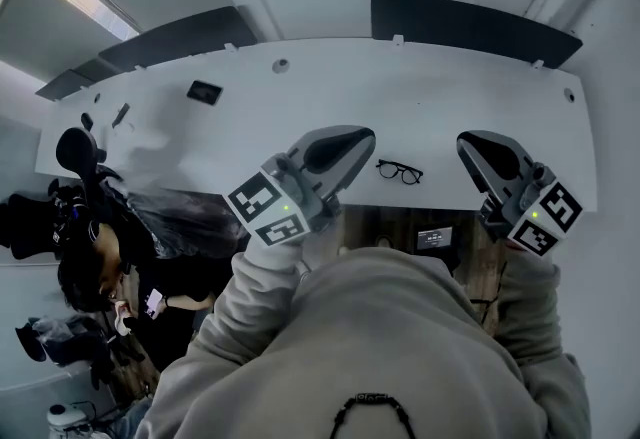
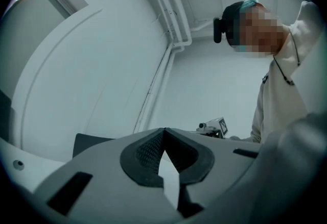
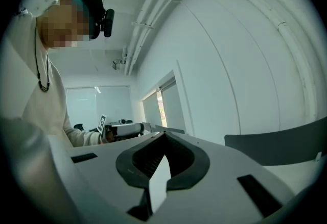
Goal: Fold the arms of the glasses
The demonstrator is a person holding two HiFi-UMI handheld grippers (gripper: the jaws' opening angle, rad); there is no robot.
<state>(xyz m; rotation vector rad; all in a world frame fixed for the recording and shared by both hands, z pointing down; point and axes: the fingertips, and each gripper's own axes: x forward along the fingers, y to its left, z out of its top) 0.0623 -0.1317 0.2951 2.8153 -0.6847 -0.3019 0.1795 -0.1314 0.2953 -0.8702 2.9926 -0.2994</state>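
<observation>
Two grippers are in view, and both have their jaws pressed together with nothing between the pads. The left gripper (image 1: 347,141) is just to the left of the glasses (image 1: 399,170), its tip near them but not touching. The right gripper (image 1: 479,148) is to the right of the glasses, a little farther off. The glasses lie between the two tips on the white table (image 1: 300,87), close to its near edge. Their arms are too small to make out.
</observation>
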